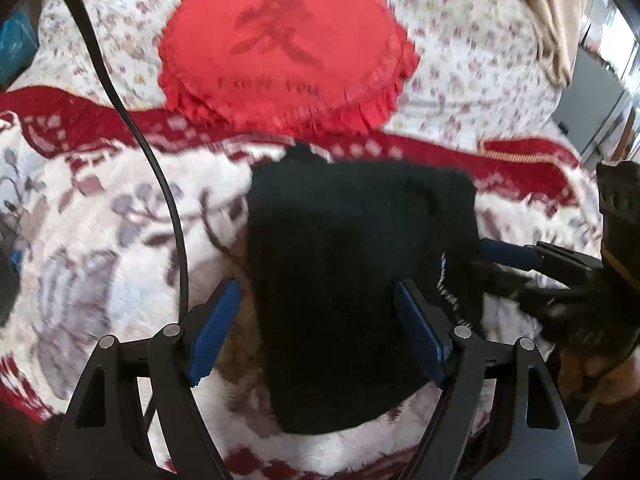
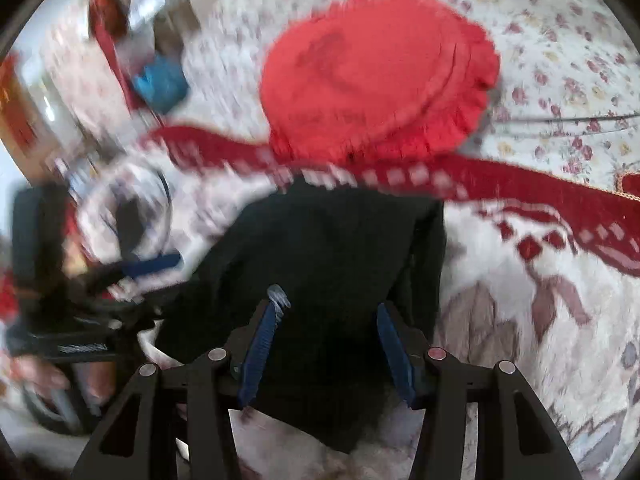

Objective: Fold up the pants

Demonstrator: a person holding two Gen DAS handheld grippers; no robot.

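Note:
The black pants (image 1: 356, 232) lie folded into a compact block on the red and white patterned blanket (image 1: 100, 248). My left gripper (image 1: 316, 300) is open, its blue pads on either side of the block's near part, above it. My right gripper (image 2: 326, 320) is open too, over the pants (image 2: 320, 248) from the other side. The right gripper also shows in the left wrist view (image 1: 508, 256) at the pants' right edge. The left gripper shows blurred in the right wrist view (image 2: 152, 264) at the left edge.
A round red frilled cushion (image 1: 284, 52) lies just beyond the pants on a flowered sheet (image 1: 472, 60). A black cable (image 1: 132, 128) hangs across the left of the left wrist view. Blue and red items (image 2: 160, 80) sit at the bed's far left.

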